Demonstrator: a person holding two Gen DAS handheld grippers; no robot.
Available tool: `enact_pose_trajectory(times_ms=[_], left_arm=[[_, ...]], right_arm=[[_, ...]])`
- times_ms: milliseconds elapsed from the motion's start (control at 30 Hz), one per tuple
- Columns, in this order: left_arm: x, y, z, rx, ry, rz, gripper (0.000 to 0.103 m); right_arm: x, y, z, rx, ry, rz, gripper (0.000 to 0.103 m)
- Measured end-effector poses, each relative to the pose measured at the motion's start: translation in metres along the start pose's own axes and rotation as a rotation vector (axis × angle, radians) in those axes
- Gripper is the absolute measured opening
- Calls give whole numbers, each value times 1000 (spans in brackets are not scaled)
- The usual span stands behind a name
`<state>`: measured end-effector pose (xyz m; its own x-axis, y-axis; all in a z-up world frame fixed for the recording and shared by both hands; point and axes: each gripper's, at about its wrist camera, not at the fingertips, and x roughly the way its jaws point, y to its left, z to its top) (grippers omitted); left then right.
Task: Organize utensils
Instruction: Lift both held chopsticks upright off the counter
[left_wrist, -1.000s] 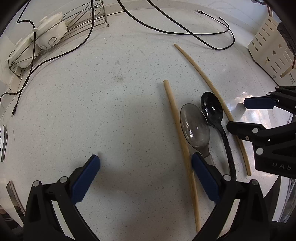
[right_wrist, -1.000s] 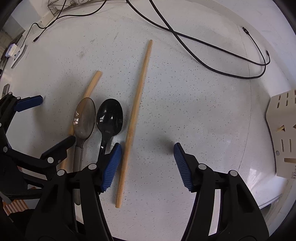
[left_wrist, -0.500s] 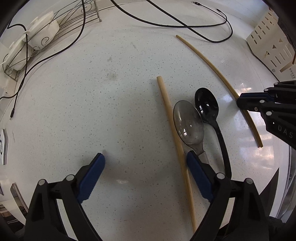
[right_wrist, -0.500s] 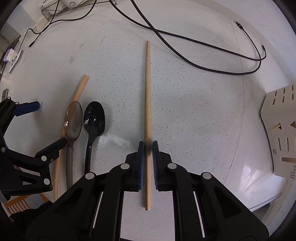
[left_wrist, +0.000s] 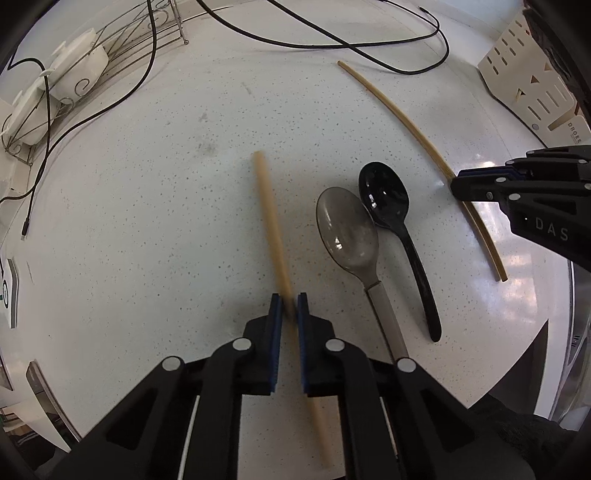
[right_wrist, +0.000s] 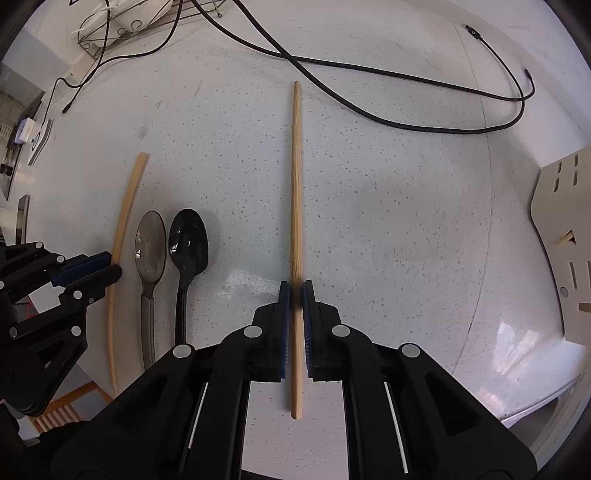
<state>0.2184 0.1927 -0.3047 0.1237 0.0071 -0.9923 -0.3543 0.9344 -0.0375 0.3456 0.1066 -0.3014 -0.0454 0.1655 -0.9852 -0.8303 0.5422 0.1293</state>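
Observation:
My left gripper (left_wrist: 289, 306) points down at the white counter. Its jaws are closing and the blue pads press on a wooden chopstick (left_wrist: 269, 214), which is blurred. Right of it lie a grey spoon (left_wrist: 349, 229) and a black spoon (left_wrist: 386, 195), bowls up and side by side. My right gripper (right_wrist: 295, 295) is shut on a second chopstick (right_wrist: 296, 166), which runs straight ahead between its pads. The right wrist view shows both spoons (right_wrist: 150, 240) (right_wrist: 188, 240) to the left, and the left gripper (right_wrist: 107, 264) on its chopstick (right_wrist: 127, 199) beyond them.
Black cables (right_wrist: 406, 125) loop across the far counter. A wire rack (left_wrist: 122, 44) with white dishes stands at the far left. A cream slotted utensil holder (left_wrist: 532, 85) stands at the right. The counter's edge (right_wrist: 535, 402) curves close on the right.
The left jaws went from wide open to closed on the left chopstick, which shifted away from the grey spoon. The right jaws closed on the other chopstick and drew it away from the black spoon.

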Motion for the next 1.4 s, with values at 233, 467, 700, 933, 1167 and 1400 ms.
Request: enact_pose_trajectory(times_ms=[233,467,700,933,1167,1400], left_arm=[[1,27,-4,-31,-8,-48,6],[4,32,-6,-63,-9,-89,6],[4,42,-7,-69,-8,-100,6],[-4,44,-14,-87,-30,-112,6],[-24,55,-24,-111,-65,-122,6],[-38,66,-35,-142,-107,-139,6]], right_arm=[[-4,-12,-2,45,-5,27,6],[-7,-13,-3,62,-7,30,6],[-7,-17,-10,101,-13,59,6],[-16,-25,-29,124,-5,100,6],[-27,-34,-51,162,-2,159,6],[-43,-40,-72,238,-35,319,6]])
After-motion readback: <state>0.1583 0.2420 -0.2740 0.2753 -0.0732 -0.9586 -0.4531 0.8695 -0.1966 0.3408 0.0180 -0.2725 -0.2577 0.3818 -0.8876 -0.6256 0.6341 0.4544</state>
